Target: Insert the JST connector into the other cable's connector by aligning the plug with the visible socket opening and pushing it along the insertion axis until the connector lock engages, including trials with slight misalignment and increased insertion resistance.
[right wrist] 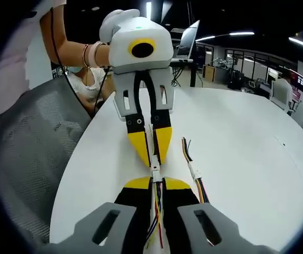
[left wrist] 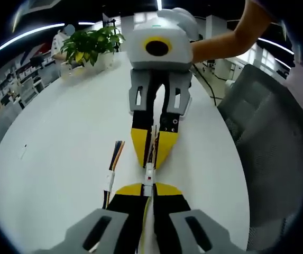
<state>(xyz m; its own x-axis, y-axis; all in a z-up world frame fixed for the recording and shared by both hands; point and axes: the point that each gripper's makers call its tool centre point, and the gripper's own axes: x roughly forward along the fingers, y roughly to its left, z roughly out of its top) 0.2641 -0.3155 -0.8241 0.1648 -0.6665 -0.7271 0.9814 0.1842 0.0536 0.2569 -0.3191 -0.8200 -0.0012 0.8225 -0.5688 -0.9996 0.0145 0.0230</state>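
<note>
Over the white table the two grippers meet tip to tip. My left gripper is shut on a pale cable that ends in a white connector. Facing it from above, my right gripper is shut on the other cable. In the right gripper view, coloured wires run back between my right gripper's jaws. Its white connector touches the left gripper's yellow tips. The two housings sit end to end in line. I cannot tell whether the lock is engaged.
A spare cable with coloured wires lies on the table beside the grippers. A potted plant stands at the far edge. A grey mesh chair is at the table's side. A person's forearm holds the right gripper.
</note>
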